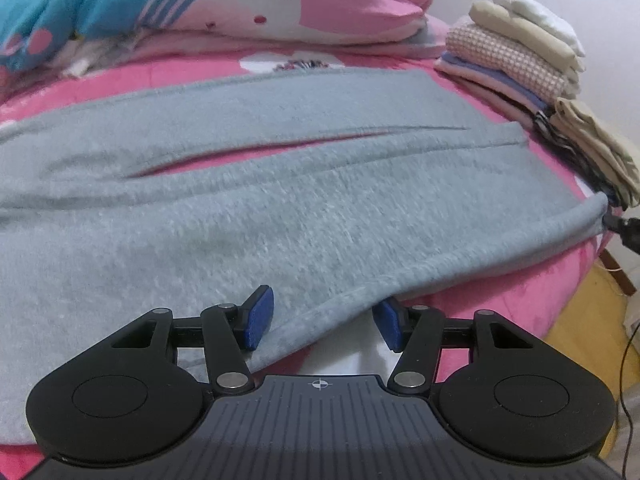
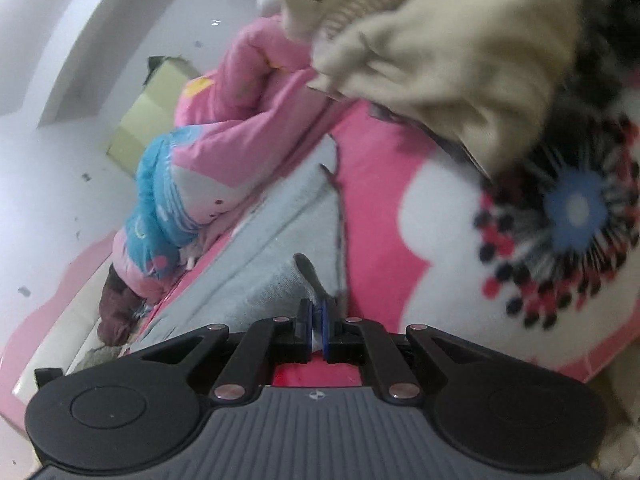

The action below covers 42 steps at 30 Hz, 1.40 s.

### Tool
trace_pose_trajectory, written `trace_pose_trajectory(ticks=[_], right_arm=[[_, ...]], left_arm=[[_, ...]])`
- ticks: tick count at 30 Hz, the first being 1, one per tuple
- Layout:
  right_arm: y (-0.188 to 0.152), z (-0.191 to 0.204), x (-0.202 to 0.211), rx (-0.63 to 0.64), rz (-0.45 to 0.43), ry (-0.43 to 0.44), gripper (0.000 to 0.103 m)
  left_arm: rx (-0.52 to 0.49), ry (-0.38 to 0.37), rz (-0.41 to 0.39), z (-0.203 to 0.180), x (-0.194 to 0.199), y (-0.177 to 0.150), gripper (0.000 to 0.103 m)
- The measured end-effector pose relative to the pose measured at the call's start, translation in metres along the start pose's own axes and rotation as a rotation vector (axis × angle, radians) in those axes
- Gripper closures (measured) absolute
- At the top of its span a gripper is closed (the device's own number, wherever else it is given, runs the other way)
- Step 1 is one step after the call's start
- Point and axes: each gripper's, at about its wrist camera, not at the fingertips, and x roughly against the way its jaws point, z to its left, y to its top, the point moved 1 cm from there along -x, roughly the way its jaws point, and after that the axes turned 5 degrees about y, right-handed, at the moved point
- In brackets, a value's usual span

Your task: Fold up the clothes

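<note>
A fluffy grey garment [image 1: 280, 184] lies spread flat across the pink bedspread [image 1: 500, 280], with a long fold line running through its middle. My left gripper [image 1: 322, 322] is open at the near hem: one blue pad [image 1: 256, 316] rests above the cloth, the other [image 1: 390, 324] sits just past the edge, and neither presses on the hem between them. My right gripper [image 2: 318, 326] is shut on the garment's [image 2: 288, 240] right corner, with grey cloth pinched between its pads. Its dark tip [image 1: 624, 230] shows at the right edge of the left wrist view, lifting that corner slightly.
A stack of folded clothes [image 1: 516, 60] sits at the bed's far right, looming close above the right gripper as beige cloth [image 2: 460, 60]. A bunched pink and blue quilt [image 1: 200, 0] lies along the back. The bed's edge drops to a yellow floor [image 1: 580, 320] with a cable.
</note>
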Motion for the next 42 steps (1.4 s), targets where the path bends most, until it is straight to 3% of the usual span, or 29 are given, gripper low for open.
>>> trace_pose_trajectory(ticks=[4, 8, 11, 15, 18, 21, 31, 42], right_arm=[[-0.003, 0.000, -0.002, -0.015, -0.006, -0.007, 0.099], [-0.002, 0.003, 0.001, -0.017, -0.014, -0.004, 0.099], [-0.004, 0.005, 0.001, -0.010, -0.015, -0.005, 0.099], [-0.004, 0.005, 0.005, -0.011, -0.027, 0.002, 0.099], [-0.003, 0.009, 0.006, -0.003, -0.038, 0.007, 0.099], [-0.001, 0.013, 0.008, 0.001, -0.047, 0.012, 0.099], [-0.003, 0.014, 0.009, -0.006, -0.071, 0.023, 0.099], [-0.010, -0.001, 0.007, -0.042, -0.070, 0.028, 0.099]], left_arm=[[-0.095, 0.049, -0.074, -0.025, 0.019, 0.004, 0.048], [-0.170, 0.016, -0.160, -0.060, 0.037, 0.008, 0.048], [-0.189, -0.027, -0.185, -0.084, 0.042, 0.009, 0.049], [-0.290, -0.152, -0.155, -0.130, 0.041, -0.001, 0.052], [-0.406, -0.215, -0.121, -0.171, 0.031, -0.015, 0.066], [-0.452, -0.201, -0.109, -0.194, 0.014, -0.023, 0.080], [-0.353, -0.132, -0.112, -0.191, -0.024, -0.013, 0.088], [-0.323, -0.145, -0.100, -0.192, -0.039, -0.009, 0.088]])
